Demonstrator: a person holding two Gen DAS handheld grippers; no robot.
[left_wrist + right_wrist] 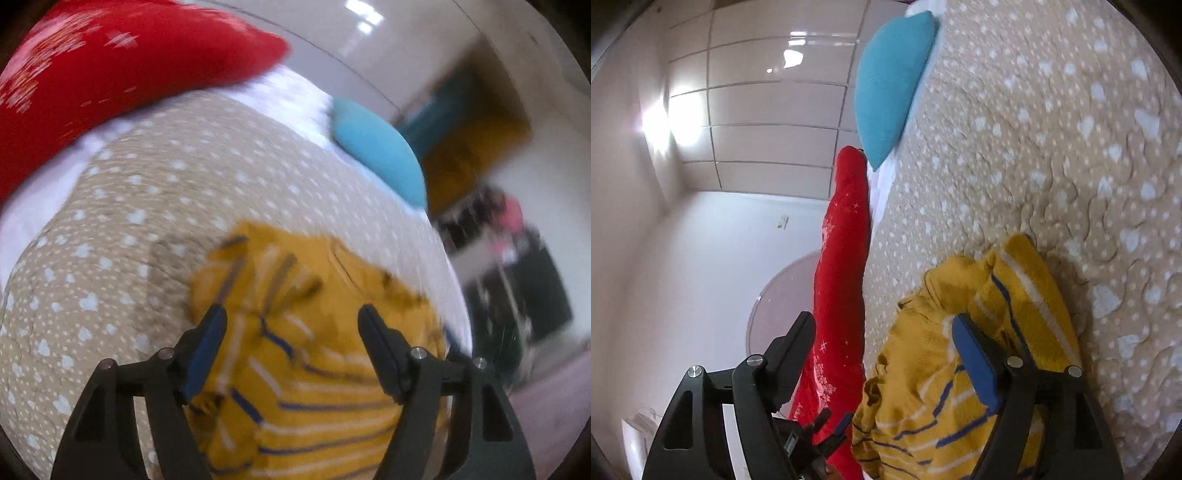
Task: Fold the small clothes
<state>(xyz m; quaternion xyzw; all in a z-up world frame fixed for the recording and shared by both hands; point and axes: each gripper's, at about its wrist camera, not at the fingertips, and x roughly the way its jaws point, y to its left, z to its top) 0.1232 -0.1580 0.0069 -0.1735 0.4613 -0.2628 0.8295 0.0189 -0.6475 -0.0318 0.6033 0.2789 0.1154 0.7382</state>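
On the beige quilted bed cover (155,192) dotted white, a crumpled mustard-yellow knitted garment (317,369) with blue and white stripes is seen directly below both tongs. Left tongs (291,321) and right tongs (882,332) are held released, nothing gripped; neither is clearly nearer.

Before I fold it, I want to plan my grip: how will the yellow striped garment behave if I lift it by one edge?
The yellow striped garment lies crumpled in soft folds on the dotted bedspread, so it will probably droop rather than hold shape. Its knit looks thin, likely light. The quilted cover may drag on it slightly if it is pushed.
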